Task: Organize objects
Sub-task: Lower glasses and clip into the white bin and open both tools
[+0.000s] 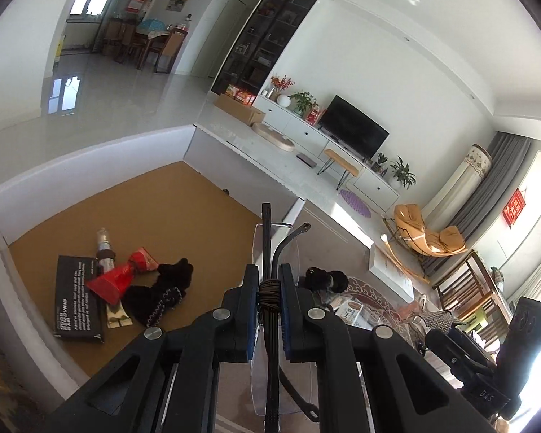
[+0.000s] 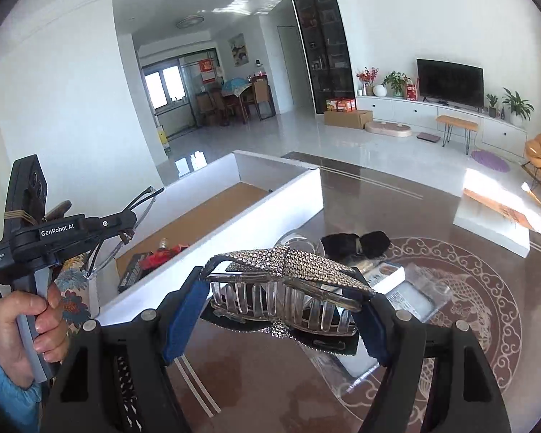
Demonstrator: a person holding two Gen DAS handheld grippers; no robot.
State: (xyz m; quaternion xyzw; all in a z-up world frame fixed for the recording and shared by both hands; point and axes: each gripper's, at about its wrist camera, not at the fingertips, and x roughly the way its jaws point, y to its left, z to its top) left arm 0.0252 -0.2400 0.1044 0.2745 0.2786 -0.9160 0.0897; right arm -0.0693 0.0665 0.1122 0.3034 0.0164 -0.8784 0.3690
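The left gripper [image 1: 268, 281] is pinching light, fragile glasses [image 1: 276, 249] by their folded arms, while the right gripper [image 2: 281, 310] is spanning a stiff, brittle hair claw [image 2: 288, 281] endwise above the worktop [image 2: 432, 216].

I see a glossy brown table [image 2: 396, 195] with a pale koi-and-cloud motif. On it sits a white open box [image 2: 281, 195] with a cardboard floor, and just to its right a black furry accessory [image 2: 357, 243], a clear glass piece [image 2: 299, 240], a small white-edged packet [image 2: 386, 272] and a clear plastic sleeve [image 2: 420, 294].
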